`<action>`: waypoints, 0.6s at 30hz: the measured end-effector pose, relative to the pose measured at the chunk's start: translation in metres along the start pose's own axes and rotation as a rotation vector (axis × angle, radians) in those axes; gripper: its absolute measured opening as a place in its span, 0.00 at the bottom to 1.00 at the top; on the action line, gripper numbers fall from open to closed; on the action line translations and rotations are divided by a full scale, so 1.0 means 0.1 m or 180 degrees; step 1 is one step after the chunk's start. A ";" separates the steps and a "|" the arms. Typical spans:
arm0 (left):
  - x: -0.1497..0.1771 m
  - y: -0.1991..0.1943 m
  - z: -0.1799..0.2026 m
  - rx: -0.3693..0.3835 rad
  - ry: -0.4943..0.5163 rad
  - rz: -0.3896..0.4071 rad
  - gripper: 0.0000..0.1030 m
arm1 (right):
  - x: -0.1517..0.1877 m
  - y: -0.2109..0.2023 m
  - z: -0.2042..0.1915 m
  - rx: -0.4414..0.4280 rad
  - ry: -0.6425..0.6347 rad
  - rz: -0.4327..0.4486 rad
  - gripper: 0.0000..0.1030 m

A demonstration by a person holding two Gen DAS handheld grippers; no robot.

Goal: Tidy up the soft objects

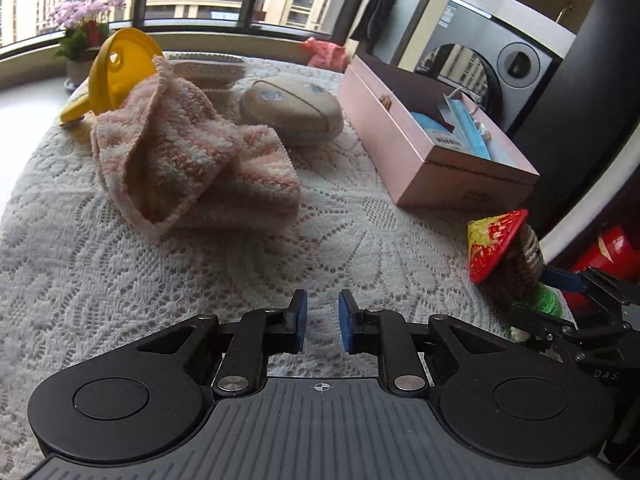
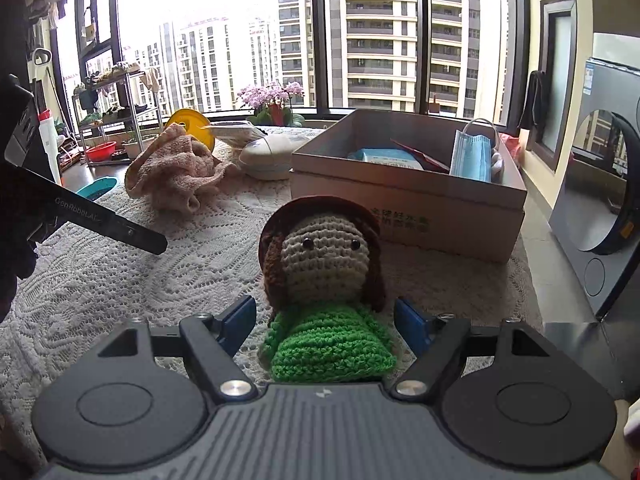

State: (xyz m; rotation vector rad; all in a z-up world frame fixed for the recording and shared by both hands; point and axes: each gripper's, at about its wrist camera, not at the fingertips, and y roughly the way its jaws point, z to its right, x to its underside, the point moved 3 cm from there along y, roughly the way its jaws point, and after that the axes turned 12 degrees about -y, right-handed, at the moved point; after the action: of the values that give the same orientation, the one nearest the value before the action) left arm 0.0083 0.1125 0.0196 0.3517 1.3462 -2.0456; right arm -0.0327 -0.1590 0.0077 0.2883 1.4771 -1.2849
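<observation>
The doll [image 2: 326,280], soft and light, is seen at centre frame on the desk [image 2: 120,280], flanked untouched by the spread right hand-held gripper [image 2: 325,326]; its green body is judged best pinched.

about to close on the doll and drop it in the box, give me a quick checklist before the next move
1. Crochet doll sits between the right gripper pads: ok.
2. Pads pressing on the doll: not ok, a gap shows on each side.
3. Left gripper clear of the doll: ok, it has nothing between its narrowly parted pads.
4. Box open on top: ok.
5. Room in the box: cannot tell, a blue mask and packets already lie inside.
6. Pink towel clear of the path: ok, it lies apart on the lace cloth.
</observation>
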 end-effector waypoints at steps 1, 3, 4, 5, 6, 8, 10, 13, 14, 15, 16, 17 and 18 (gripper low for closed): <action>0.05 -0.07 -0.01 0.0002 -0.0029 0.0077 0.20 | -0.09 -0.01 -0.03 -0.0035 -0.0071 0.0026 0.76; 0.07 -0.18 -0.06 -0.0092 -0.0047 0.0252 0.20 | -0.36 0.00 -0.13 -0.0090 -0.0189 0.0121 0.86; 0.07 -0.25 -0.11 -0.0180 -0.0058 0.0370 0.20 | -0.50 0.03 -0.19 -0.0164 -0.0226 0.0175 0.88; 0.07 -0.36 -0.17 -0.0280 -0.0084 0.0523 0.20 | -0.66 0.09 -0.26 -0.0270 -0.0271 0.0208 0.89; 0.06 -0.46 -0.23 -0.0365 -0.0125 0.0682 0.20 | -0.81 0.16 -0.33 -0.0381 -0.0304 0.0216 0.90; 0.03 -0.60 -0.33 -0.0443 -0.0219 0.0922 0.20 | -1.15 0.37 -0.47 -0.0638 -0.0326 0.0184 0.90; -0.04 -0.74 -0.47 -0.0422 -0.0357 0.1134 0.20 | -1.52 0.65 -0.57 -0.0807 -0.0322 0.0105 0.90; -0.10 -0.85 -0.68 -0.0296 -0.0510 0.1457 0.20 | -2.07 1.23 -0.61 -0.0708 -0.0148 -0.0038 0.90; -0.10 -0.83 -0.72 -0.0251 -0.0546 0.1531 0.20 | -2.23 1.47 -0.59 -0.0666 -0.0039 -0.0119 0.90; -0.11 -0.81 -0.80 -0.0177 -0.0606 0.1609 0.20 | -2.36 1.69 -0.55 -0.0635 0.0073 -0.0191 0.90; -0.10 -0.75 -0.87 -0.0058 -0.0683 0.1682 0.20 | -2.46 1.93 -0.50 -0.0601 0.0179 -0.0263 0.90; -0.09 -0.71 -0.92 0.0034 -0.0724 0.1716 0.20 | -2.54 2.17 -0.46 -0.0553 0.0282 -0.0350 0.89; -0.07 -0.68 -0.95 0.0110 -0.0735 0.1745 0.20 | -2.58 2.39 -0.39 -0.0512 0.0338 -0.0454 0.88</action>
State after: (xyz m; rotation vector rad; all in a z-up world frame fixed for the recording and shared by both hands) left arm -0.0424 0.2171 0.0308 0.4298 0.9456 -1.5946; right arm 0.2188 0.0783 0.0811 0.1490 1.7067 -1.2701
